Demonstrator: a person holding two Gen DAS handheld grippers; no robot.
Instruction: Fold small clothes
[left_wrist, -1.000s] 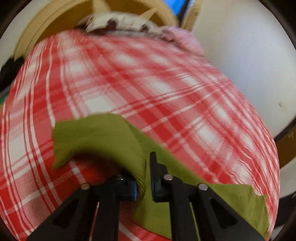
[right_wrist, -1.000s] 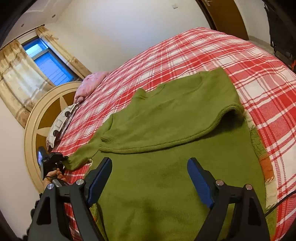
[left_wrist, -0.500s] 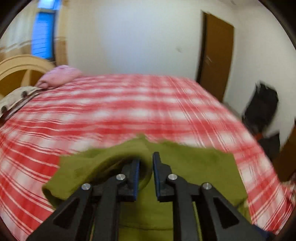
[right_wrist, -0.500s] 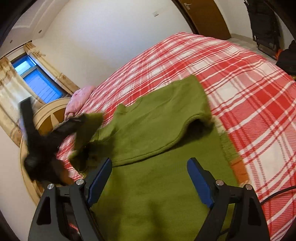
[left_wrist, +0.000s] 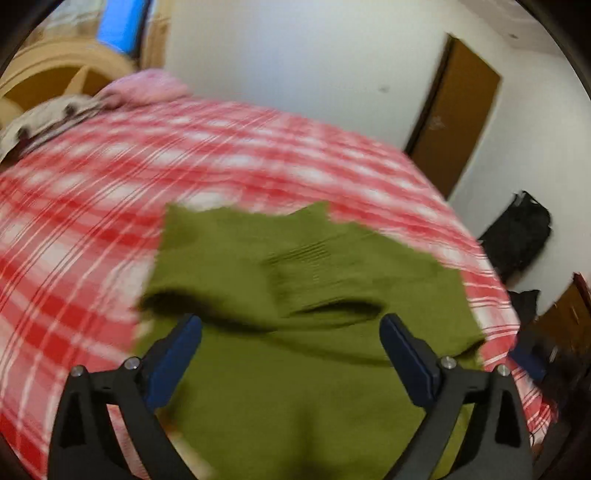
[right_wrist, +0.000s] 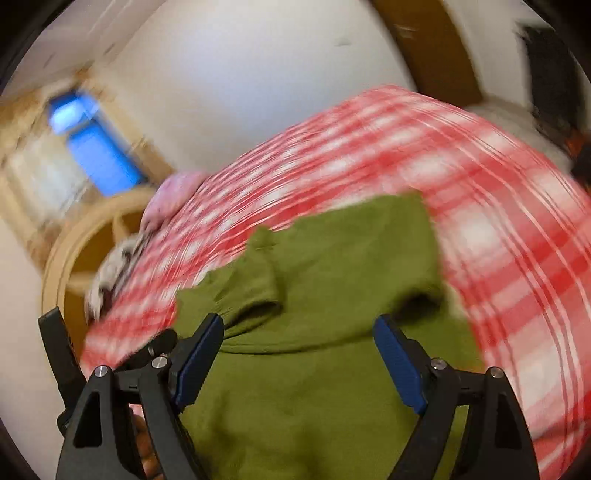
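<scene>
Lying folded, ribbed green knit sweater (left_wrist: 314, 280) covers plaid bedspread (left_wrist: 74, 221).

- The left wrist view looks forward and down along the left tool (left_wrist: 290, 341), close above the green sweater (left_wrist: 314, 387) on the bed (left_wrist: 74, 229), facing the wall and brown door (left_wrist: 454, 122).
- The right wrist view sits equally near over the right tool (right_wrist: 297, 343), facing the headboard (right_wrist: 74, 258) and window (right_wrist: 92, 147).
- Both share sweater, bed and pink pillow (left_wrist: 147, 86).
</scene>
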